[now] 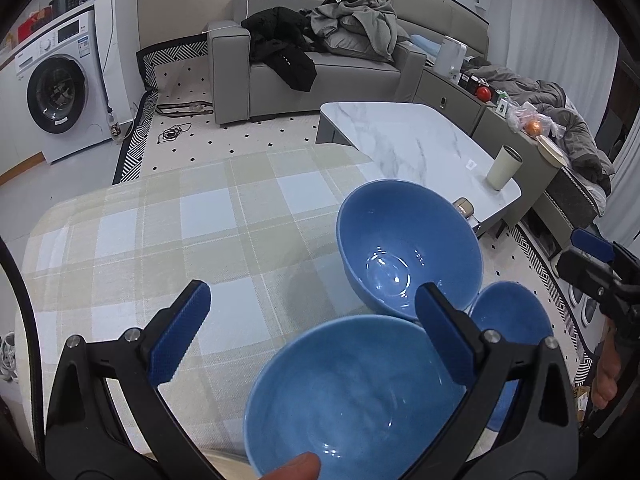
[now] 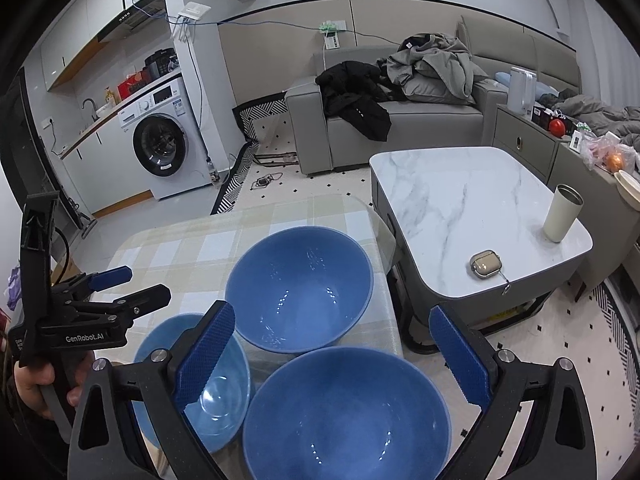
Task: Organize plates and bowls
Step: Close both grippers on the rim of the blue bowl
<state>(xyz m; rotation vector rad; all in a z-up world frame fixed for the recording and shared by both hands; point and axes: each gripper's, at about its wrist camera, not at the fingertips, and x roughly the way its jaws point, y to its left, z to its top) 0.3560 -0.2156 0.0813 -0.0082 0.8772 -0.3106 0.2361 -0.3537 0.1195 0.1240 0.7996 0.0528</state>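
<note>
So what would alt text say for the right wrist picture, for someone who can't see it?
Three empty blue bowls sit clustered on a checked tablecloth, seen between the open blue-padded fingers of the right gripper. At left a hand holds the left gripper; behind are a marble table, grey sofa and washing machine.

The only legible text is "GenRobot.AI", printed in white on the black body of the left gripper (image 2: 130,282), seen in the right wrist view. Labels on the washing machine (image 2: 162,142), far beyond that gripper, are too small to read.
</note>
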